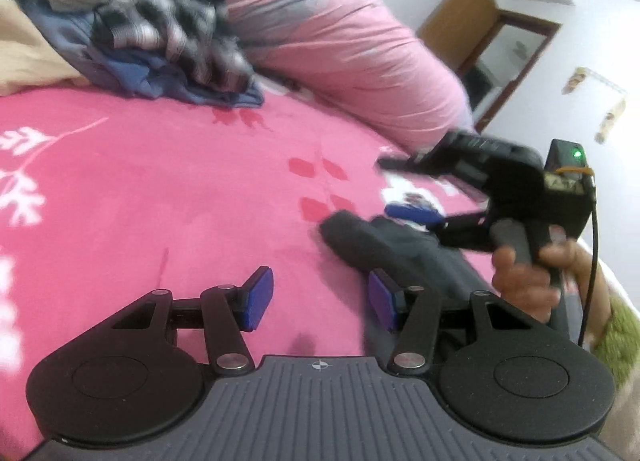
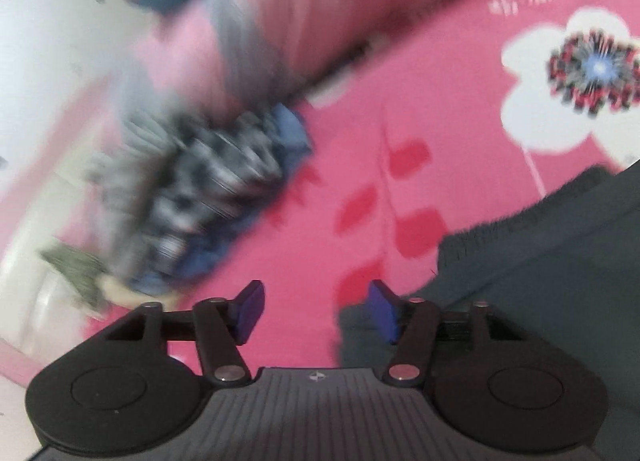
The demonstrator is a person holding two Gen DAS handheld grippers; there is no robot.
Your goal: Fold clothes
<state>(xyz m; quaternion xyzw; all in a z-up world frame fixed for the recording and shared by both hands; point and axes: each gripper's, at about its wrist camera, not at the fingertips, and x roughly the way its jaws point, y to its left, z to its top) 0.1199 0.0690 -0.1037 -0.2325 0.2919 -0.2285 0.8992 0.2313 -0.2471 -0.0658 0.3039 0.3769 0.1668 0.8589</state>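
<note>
A dark grey garment (image 1: 404,249) lies on the pink bed sheet (image 1: 180,189) at the right; it also shows in the right wrist view (image 2: 540,261) at lower right. My left gripper (image 1: 318,299) is open and empty, its right pad at the garment's edge. My right gripper (image 2: 316,311) is open and empty over the sheet, its right pad by the garment. It also shows in the left wrist view (image 1: 404,193), open above the garment's far end. A pile of unfolded clothes (image 1: 160,41) sits at the back left, blurred in the right wrist view (image 2: 208,189).
A large pink rolled quilt (image 1: 340,37) lies along the back of the bed. A wooden cabinet (image 1: 480,41) stands by the white wall at the right. The sheet has a white flower print (image 2: 568,93).
</note>
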